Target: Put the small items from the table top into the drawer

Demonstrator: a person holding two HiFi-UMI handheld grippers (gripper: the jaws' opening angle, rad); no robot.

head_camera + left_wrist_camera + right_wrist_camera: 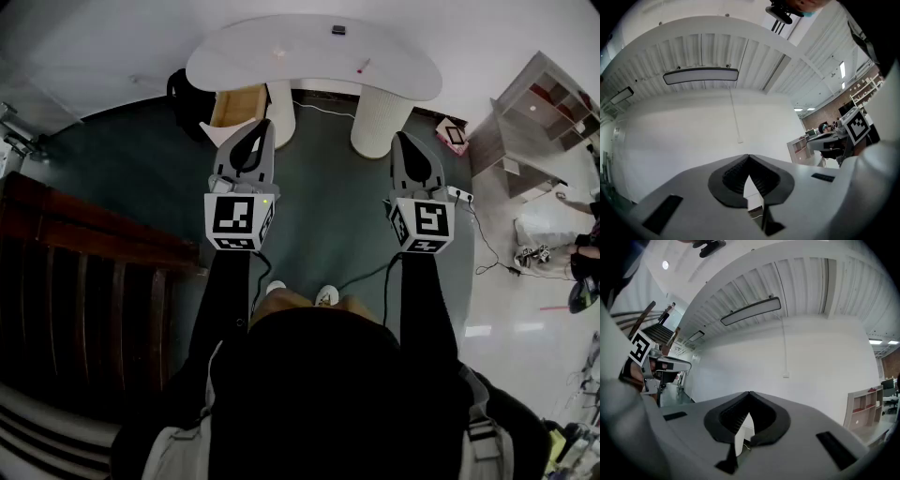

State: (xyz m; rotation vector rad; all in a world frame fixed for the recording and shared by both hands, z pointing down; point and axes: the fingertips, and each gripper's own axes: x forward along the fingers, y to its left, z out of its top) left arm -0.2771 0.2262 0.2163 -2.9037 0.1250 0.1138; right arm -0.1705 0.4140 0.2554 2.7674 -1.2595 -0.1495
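White kidney-shaped table top is carrying the small items: a dark block near its far edge, a thin red stick toward the right and a pale pink bit toward the left, all well apart. A wooden drawer is standing open under the table's left end, beside one of two ribbed white legs.

Both arms, in dark sleeves, are reaching forward side by side, holding the tools level and pointing them at the table without reaching it. The left gripper is keeping its jaws pressed together with nothing between them; the right gripper is doing the same. Each marker cube is showing black-and-white square patterns; no readable writing is appearing anywhere. A power strip is lying on the dark green floor just beside the right gripper.
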